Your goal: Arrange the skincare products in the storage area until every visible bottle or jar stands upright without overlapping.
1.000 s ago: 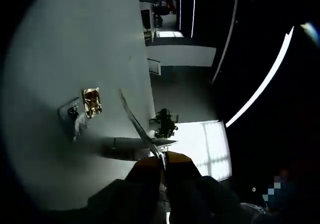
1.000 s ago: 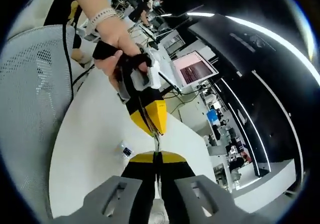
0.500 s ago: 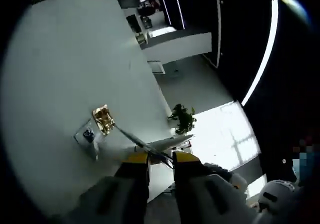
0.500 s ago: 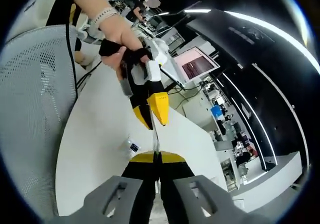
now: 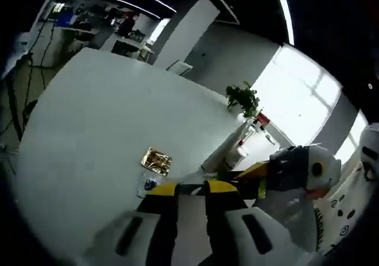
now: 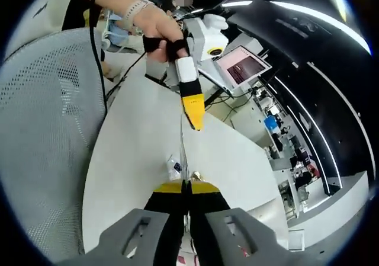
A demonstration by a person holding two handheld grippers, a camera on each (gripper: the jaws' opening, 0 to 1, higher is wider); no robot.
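On the white table [image 5: 89, 118] lie a gold foil sachet [image 5: 156, 159] and, beside it, a small clear packet with a blue mark [image 5: 148, 183]. My left gripper [image 5: 189, 189] hovers just short of them, jaws apart and empty. My right gripper [image 5: 251, 174] enters from the right. In the right gripper view my right gripper [image 6: 186, 186] is shut on a thin strip [image 6: 183, 147] seen edge-on. The clear packet [image 6: 174, 168] and gold sachet [image 6: 195, 175] lie just beyond its tips. A hand holds the left gripper [image 6: 193, 121] above the strip's far end.
A white mesh chair back [image 6: 41, 130] stands close on the left of the table [image 6: 136, 147]. A lit monitor [image 6: 243, 70] and cables sit at the far edge. A potted plant [image 5: 243, 97] and a bright window lie beyond the table.
The left gripper's jaws have parted and it has pulled up away from the right gripper's tips. Both views have rolled with the hands. The right gripper stays shut on the strip.
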